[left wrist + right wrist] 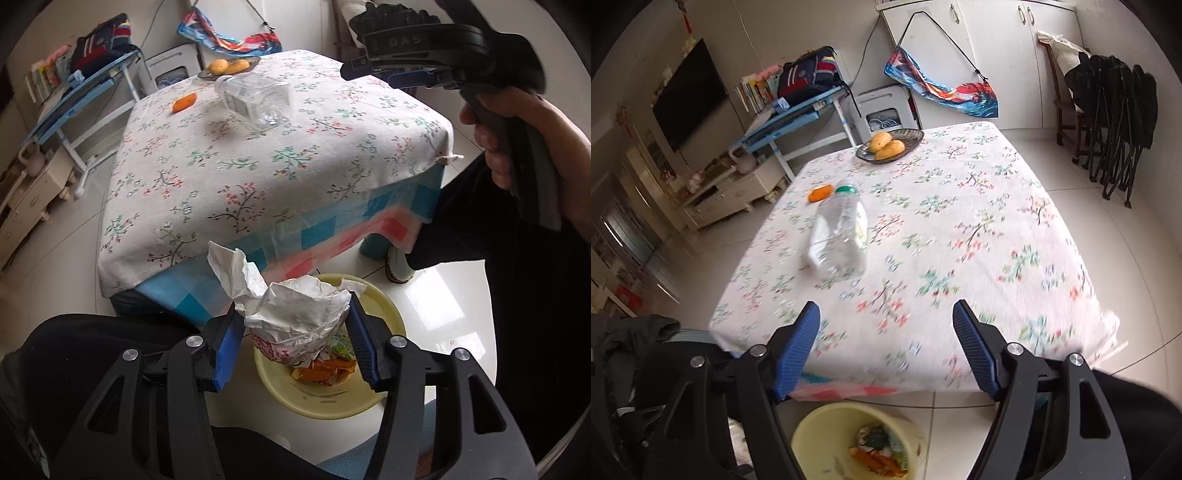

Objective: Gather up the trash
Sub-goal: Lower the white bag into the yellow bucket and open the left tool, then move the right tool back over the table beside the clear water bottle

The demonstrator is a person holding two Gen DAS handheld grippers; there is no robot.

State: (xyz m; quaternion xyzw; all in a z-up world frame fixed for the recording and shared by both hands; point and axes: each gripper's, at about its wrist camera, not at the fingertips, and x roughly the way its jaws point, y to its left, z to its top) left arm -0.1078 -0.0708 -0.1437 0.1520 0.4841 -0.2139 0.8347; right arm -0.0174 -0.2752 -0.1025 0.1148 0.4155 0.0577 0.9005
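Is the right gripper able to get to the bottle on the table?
Probably yes. The right gripper is open with nothing between its jaws, and only bare tablecloth lies between it and the bottle.

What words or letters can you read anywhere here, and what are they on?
"DAS": raised letters on the black body of the right gripper, seen from the left wrist; any further letters are hidden.
Label on the clear plastic bottle: too blurred to read.
Pink print on the crumpled wrapper between the left gripper's fingers: too small to read.
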